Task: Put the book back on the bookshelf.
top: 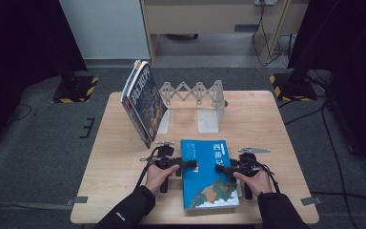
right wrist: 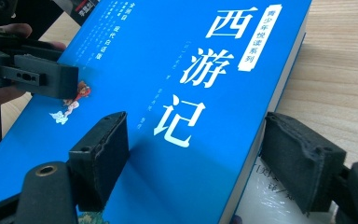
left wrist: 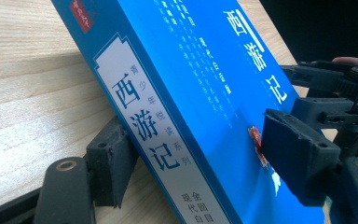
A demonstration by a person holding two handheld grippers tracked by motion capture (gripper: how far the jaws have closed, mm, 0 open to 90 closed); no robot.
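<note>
A blue book [top: 207,171] with white Chinese title lettering lies near the front edge of the wooden table [top: 267,124]. My left gripper [top: 190,164] is shut on its spine side. In the left gripper view the blue book [left wrist: 205,70] sits between the jaws of my left gripper [left wrist: 205,161], one pad on the cover and one under the spine. My right gripper [top: 221,168] is shut on the opposite long edge. In the right gripper view the blue book [right wrist: 191,93] is clamped by my right gripper [right wrist: 200,158], one pad on the cover and the other at the page edge.
A dark-covered book [top: 143,102] leans tilted against a grey expanding book rack [top: 195,95] at the back of the table. A white printed surface [right wrist: 265,186] peeks out under the blue book's right edge. Dark stands and cables are on the floor around the table.
</note>
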